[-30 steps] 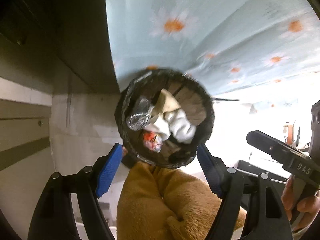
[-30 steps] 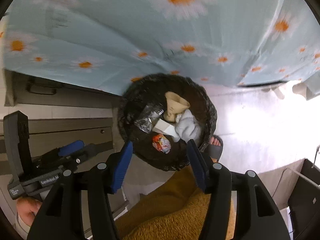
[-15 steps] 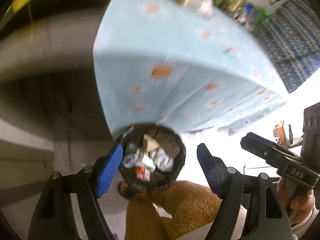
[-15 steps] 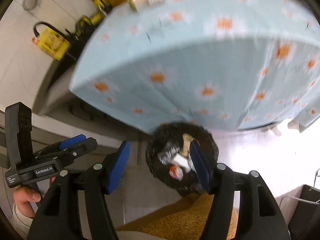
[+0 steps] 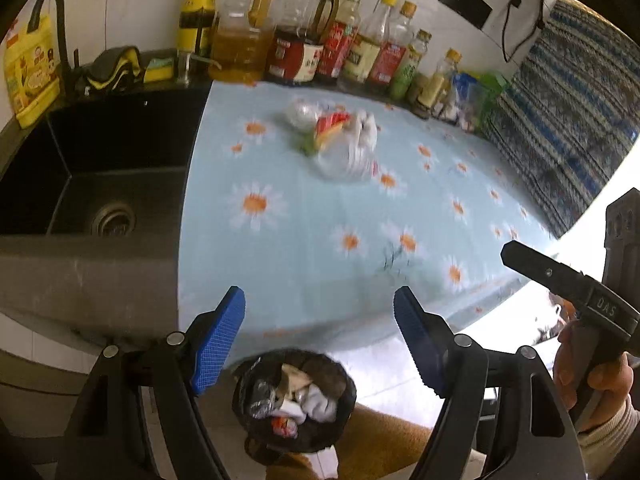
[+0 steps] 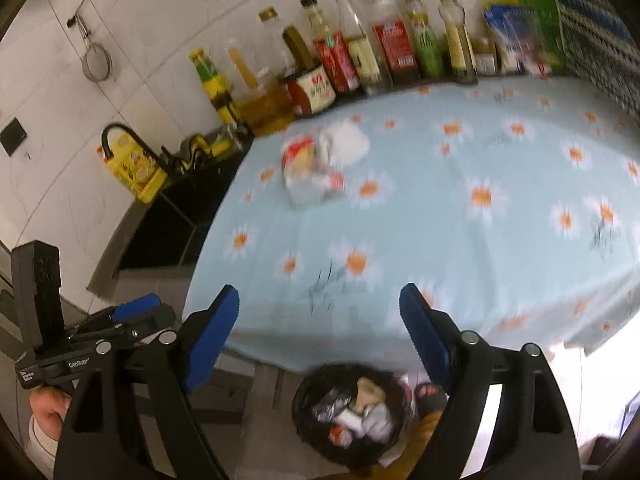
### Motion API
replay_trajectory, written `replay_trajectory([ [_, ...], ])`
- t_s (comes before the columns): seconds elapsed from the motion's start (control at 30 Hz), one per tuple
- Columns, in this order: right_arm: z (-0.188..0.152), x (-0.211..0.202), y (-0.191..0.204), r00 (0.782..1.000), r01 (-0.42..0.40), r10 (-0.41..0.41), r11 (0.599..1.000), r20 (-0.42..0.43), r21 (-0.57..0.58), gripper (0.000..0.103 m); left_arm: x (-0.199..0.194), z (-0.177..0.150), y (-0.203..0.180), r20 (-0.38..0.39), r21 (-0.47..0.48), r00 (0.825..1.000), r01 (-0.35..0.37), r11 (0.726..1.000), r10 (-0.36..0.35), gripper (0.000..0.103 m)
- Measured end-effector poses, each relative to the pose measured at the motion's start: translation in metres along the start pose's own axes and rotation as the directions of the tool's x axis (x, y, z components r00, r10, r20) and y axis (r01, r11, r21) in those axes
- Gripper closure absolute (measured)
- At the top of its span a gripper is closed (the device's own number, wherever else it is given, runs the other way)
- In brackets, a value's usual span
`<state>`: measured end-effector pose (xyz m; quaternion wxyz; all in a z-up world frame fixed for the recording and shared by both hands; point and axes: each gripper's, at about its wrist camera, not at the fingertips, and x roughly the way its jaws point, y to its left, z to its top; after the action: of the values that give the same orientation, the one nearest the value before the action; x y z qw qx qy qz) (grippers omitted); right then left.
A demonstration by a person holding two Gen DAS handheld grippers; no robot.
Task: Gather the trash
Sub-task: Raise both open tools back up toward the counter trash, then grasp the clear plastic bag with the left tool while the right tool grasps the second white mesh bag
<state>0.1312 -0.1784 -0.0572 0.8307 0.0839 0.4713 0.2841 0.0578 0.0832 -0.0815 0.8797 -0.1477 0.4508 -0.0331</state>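
Both claws empty above the counter, trash ahead.

The left claw (image 5: 320, 336) is spread with nothing between its pads; the right claw (image 6: 320, 334), its jaws just opening wider, is also empty. A blurred trash pile (image 5: 336, 140) lies on the counter (image 5: 304, 240) at upper centre, the filled bin (image 5: 294, 400) at bottom centre.
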Motion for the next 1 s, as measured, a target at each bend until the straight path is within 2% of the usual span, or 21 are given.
replay_trajectory([
  [0.17,0.051,0.024,-0.022,0.998,-0.057,0.056,0.998,-0.041,-0.034,0.017,0.025,0.034,-0.014,0.001,-0.027,0.998,-0.065,0.998,0.065,0.028],
  [0.2,0.061,0.029,-0.029,0.996,-0.073,0.071,0.997,-0.046,-0.032,0.017,0.03,0.039,-0.017,-0.003,-0.038,0.998,-0.067,0.997,0.067,0.026],
  [0.23,0.067,0.035,-0.034,0.995,-0.083,0.081,0.996,-0.049,-0.036,0.017,0.038,0.047,-0.021,-0.006,-0.048,0.997,-0.075,0.996,0.075,0.018],
  [0.27,0.077,0.041,-0.04,0.995,-0.092,0.09,0.995,-0.053,-0.045,0.017,0.042,0.052,-0.024,-0.004,-0.048,0.996,-0.088,0.995,0.088,0.016],
  [0.5,0.121,0.081,-0.086,0.977,-0.19,0.185,0.981,-0.107,-0.039,0.017,0.093,0.091,-0.058,-0.065,-0.025,0.987,-0.147,0.989,0.146,0.016],
  [0.7,0.147,0.099,-0.121,0.963,-0.242,0.239,0.97,-0.124,-0.006,0.014,0.143,0.115,-0.069,-0.147,-0.045,0.96,-0.248,0.968,0.239,0.016],
  [0.8,0.156,0.107,-0.133,0.959,-0.253,0.25,0.967,-0.133,-0.003,0.014,0.161,0.122,-0.073,-0.18,-0.063,0.952,-0.262,0.963,0.247,0.016],
  [1.0,0.164,0.118,-0.149,0.948,-0.281,0.281,0.959,-0.148,0.018,0.014,0.19,0.127,-0.079,-0.224,-0.032,0.92,-0.336,0.941,0.321,0.016],
])
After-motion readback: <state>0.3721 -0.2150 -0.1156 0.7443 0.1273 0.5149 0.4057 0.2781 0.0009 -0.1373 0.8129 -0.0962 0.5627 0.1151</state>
